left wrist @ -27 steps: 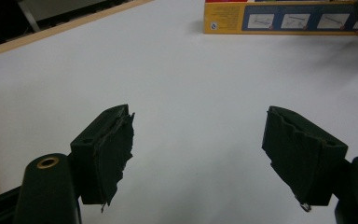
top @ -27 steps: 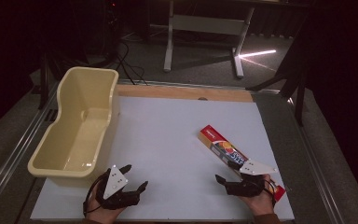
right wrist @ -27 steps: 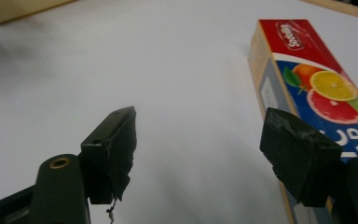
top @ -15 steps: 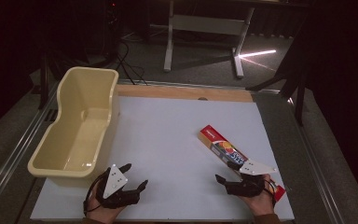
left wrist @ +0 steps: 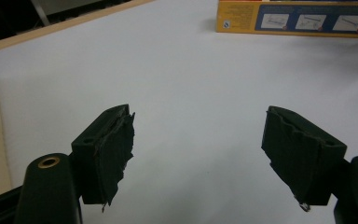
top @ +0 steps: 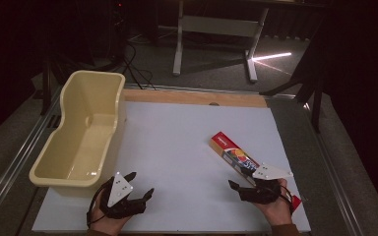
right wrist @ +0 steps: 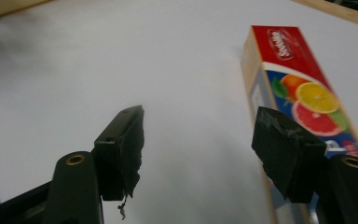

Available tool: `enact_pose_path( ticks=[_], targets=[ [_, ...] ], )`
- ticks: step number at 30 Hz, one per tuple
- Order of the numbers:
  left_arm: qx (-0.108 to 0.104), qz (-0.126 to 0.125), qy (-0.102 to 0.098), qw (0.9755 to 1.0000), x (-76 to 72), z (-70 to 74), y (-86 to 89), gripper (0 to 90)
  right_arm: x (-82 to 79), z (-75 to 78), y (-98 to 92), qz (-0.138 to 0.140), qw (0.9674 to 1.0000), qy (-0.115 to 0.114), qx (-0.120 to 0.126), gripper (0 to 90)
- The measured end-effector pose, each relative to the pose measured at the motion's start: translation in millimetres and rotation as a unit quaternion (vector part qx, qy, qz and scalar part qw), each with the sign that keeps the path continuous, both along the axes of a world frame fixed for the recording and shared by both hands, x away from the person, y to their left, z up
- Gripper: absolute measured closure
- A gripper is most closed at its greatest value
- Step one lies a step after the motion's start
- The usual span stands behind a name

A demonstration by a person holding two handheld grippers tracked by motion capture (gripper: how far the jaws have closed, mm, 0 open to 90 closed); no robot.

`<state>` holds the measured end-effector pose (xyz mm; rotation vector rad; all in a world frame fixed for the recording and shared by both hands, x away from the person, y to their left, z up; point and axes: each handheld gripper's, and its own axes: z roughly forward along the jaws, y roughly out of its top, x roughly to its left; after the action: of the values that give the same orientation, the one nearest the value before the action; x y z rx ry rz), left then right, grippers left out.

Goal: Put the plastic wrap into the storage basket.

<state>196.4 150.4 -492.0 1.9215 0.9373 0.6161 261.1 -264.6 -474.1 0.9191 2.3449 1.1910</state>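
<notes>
Reach is the step in hand, by my judgement: the right gripper [top: 243, 189] hovers with jaws apart and empty beside the near end of the box [top: 236, 155], which lies flat at about 4 o'clock on the white table [top: 177, 142]. The left gripper [top: 139, 189] waits at 7 o'clock, agape (nothing between its jaws), by the tub [top: 61, 169]. Next calls for straddling the box and closing.

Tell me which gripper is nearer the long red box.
Right. The right gripper sits right beside the box, over its near end, with one jaw in front of it in the right gripper view. The left gripper rests across the table, by the tub.
</notes>
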Motion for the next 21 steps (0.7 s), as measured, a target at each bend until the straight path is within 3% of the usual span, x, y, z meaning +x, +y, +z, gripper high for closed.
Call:
enact_pose_path(
  ticks=[6,9,14,21],
  targets=[
    [-0.002,0.003,-0.002,1.0,-0.9,0.4,0.6,24.3,7.6,16.1,-0.6,0.002,0.9997,-0.009,-0.021,33.1],
    [-0.004,0.004,-0.002,1.0,-0.6,0.4,1.7,24.2,11.1,22.4,-2.5,0.004,0.9999,-0.007,-0.012,32.9],
    [-0.005,0.002,-0.002,1.0,-0.6,0.4,2.1,23.7,19.0,31.4,-5.2,-0.004,0.9997,-0.007,-0.024,32.3],
    [-0.007,0.001,-0.004,1.0,-1.1,0.5,1.4,23.5,33.5,45.0,-5.8,-0.005,0.9974,-0.011,-0.07,30.5]
  ],
)
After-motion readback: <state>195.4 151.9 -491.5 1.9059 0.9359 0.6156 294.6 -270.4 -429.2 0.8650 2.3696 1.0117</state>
